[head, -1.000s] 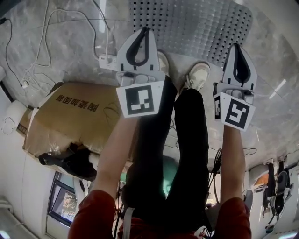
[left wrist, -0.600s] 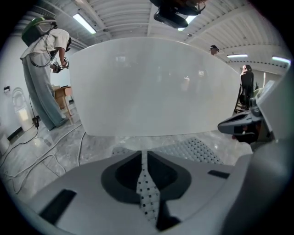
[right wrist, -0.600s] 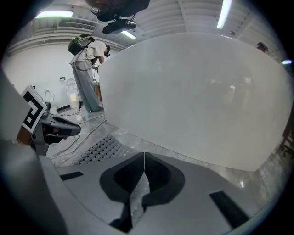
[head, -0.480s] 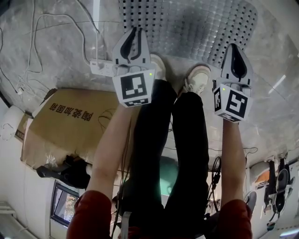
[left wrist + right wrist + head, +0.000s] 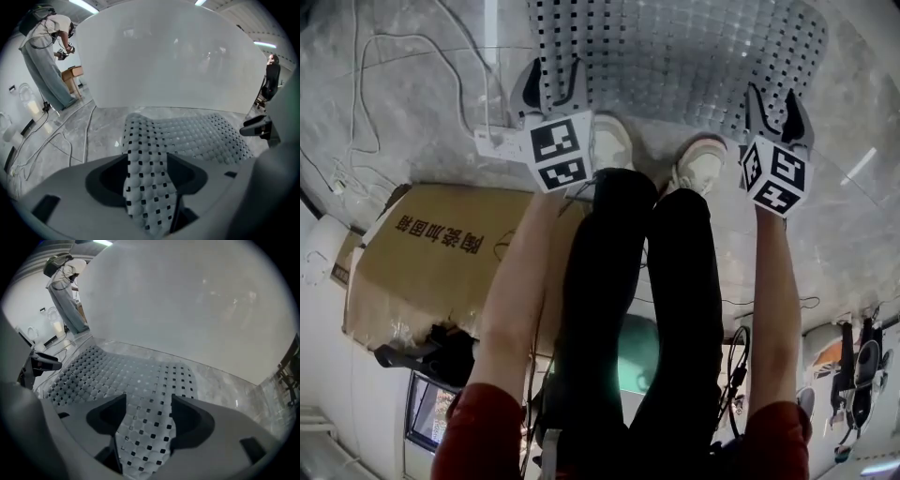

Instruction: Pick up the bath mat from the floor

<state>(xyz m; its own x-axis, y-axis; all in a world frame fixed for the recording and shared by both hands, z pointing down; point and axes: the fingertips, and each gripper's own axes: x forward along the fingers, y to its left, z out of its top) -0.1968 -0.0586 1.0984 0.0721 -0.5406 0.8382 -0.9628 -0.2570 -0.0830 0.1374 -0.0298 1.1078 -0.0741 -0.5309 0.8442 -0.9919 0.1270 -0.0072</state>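
Observation:
The grey bath mat (image 5: 675, 56), dotted with small square holes, lies flat on the marble floor at the top of the head view. My left gripper (image 5: 553, 86) is at its near left corner and my right gripper (image 5: 775, 108) at its near right corner. The jaws of both have just been opening. In the left gripper view the mat's corner (image 5: 145, 173) rises in a strip between the parted jaws. The right gripper view shows the mat's other corner (image 5: 150, 427) running between its jaws the same way. I see no pads pressing on it.
A white power strip (image 5: 499, 142) with cables (image 5: 366, 84) lies left of the left gripper. A cardboard box (image 5: 431, 253) sits lower left. The person's two shoes (image 5: 698, 161) stand at the mat's near edge. A white curved wall (image 5: 173, 61) rises behind the mat.
Both grippers have dropped toward the floor and forward to the mat's near edge. Their jaws were shut before and now stand apart with the mat's corners between them.

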